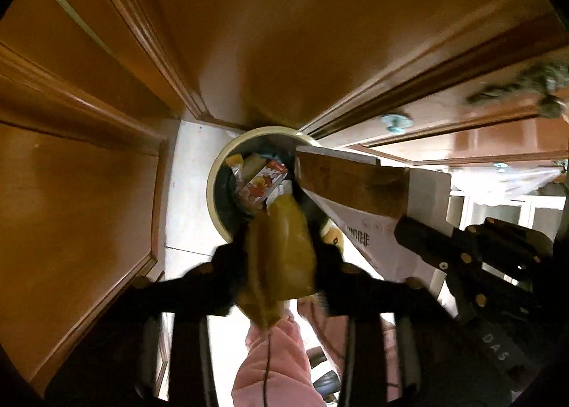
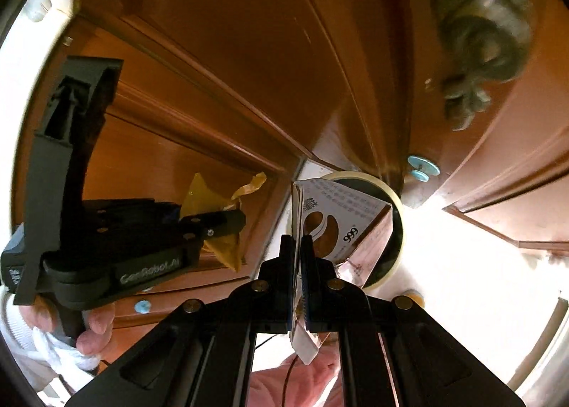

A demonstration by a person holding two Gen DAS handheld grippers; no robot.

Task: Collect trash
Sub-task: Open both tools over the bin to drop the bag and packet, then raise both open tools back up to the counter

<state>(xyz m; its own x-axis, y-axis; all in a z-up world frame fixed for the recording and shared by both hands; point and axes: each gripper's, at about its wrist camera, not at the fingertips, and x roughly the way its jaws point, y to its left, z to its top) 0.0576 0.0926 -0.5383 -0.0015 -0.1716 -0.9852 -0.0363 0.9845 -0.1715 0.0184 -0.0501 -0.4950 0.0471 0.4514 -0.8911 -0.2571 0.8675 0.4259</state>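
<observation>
Both pieces of trash hang above the round waste bin [image 1: 217,190], which stands on the pale floor against a wooden door and already holds snack wrappers. The left hand-held gripper [image 1: 277,264] has its fingers partly spread around a yellow plastic wrapper [image 1: 281,257], which lies between them directly over the bin (whether the pads press it is hard to tell). The right hand-held gripper [image 2: 298,264] is pressed together on a flattened cardboard box [image 2: 338,222]. This looks like the drop-in step; next, each piece needs releasing squarely over the opening.
</observation>
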